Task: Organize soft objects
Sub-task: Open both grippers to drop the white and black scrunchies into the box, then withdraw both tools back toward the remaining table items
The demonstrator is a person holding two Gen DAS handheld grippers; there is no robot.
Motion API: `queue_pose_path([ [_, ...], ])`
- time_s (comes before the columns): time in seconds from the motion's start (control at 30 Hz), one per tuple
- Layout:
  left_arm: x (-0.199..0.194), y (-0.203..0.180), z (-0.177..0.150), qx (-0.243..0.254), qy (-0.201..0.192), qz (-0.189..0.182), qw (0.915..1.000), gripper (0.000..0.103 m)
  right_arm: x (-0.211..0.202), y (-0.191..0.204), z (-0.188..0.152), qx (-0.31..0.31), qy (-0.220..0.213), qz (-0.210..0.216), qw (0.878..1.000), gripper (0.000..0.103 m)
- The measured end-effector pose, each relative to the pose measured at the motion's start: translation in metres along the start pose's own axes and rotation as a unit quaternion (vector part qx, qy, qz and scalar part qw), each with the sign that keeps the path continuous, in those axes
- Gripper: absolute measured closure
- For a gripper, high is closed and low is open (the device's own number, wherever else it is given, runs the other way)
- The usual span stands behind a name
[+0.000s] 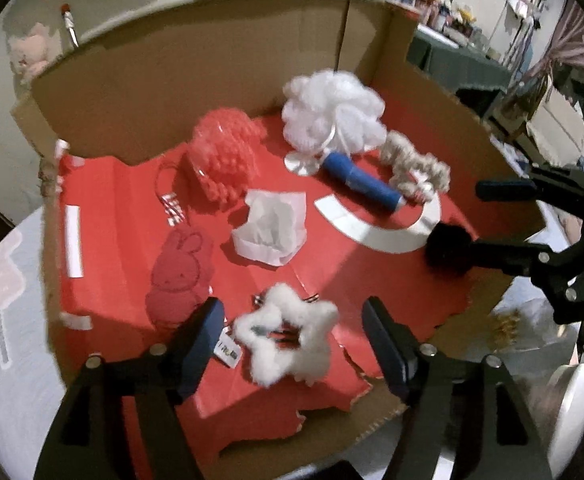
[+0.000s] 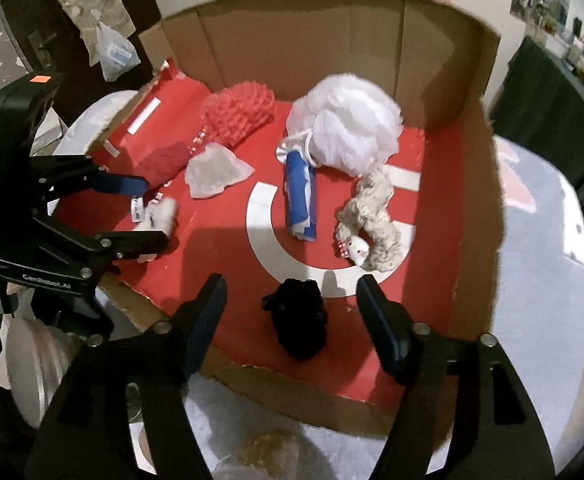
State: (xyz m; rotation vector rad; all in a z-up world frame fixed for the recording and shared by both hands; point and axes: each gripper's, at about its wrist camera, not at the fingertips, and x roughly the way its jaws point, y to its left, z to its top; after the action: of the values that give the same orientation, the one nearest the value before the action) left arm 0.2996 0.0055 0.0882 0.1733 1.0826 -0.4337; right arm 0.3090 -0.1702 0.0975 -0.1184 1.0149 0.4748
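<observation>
Cardboard tray [image 2: 471,208]: red-lined floor, tall back wall, holds every soft item.
White mesh pouf [image 1: 333,114]: back of tray, touching the blue roll [image 1: 361,180].
Red knit piece [image 1: 222,160]: left of the pouf.
Cream scrunchie [image 2: 371,216]: right of the blue roll, on the white ring mark.
My left fingers [image 1: 292,344]: apart; white fluffy star [image 1: 288,338] lies loose between them on the red floor.
My right fingers [image 2: 292,316]: apart; black scrunchie [image 2: 299,316] lies between them, unpinched.
Left view only: flat red bunny shape [image 1: 182,268].
Right view only: plastic bag [image 2: 114,54] hanging at far left.
</observation>
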Motion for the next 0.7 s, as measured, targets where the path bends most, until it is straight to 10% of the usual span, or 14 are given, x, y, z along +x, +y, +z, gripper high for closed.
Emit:
queue_pose_path([
  [0.27,-0.071,-0.012,-0.026,-0.038,-0.104,0.022,0.9936,0.014,-0.064,0.022,-0.016,-0.002,-0.083,-0.052,0.995,0.030],
  [0.7,-0.160,-0.069,-0.121,-0.061,-0.265,0.059,0.9604,0.000,-0.150,0.064,-0.100,0.003,-0.210,-0.096,0.973,0.022],
])
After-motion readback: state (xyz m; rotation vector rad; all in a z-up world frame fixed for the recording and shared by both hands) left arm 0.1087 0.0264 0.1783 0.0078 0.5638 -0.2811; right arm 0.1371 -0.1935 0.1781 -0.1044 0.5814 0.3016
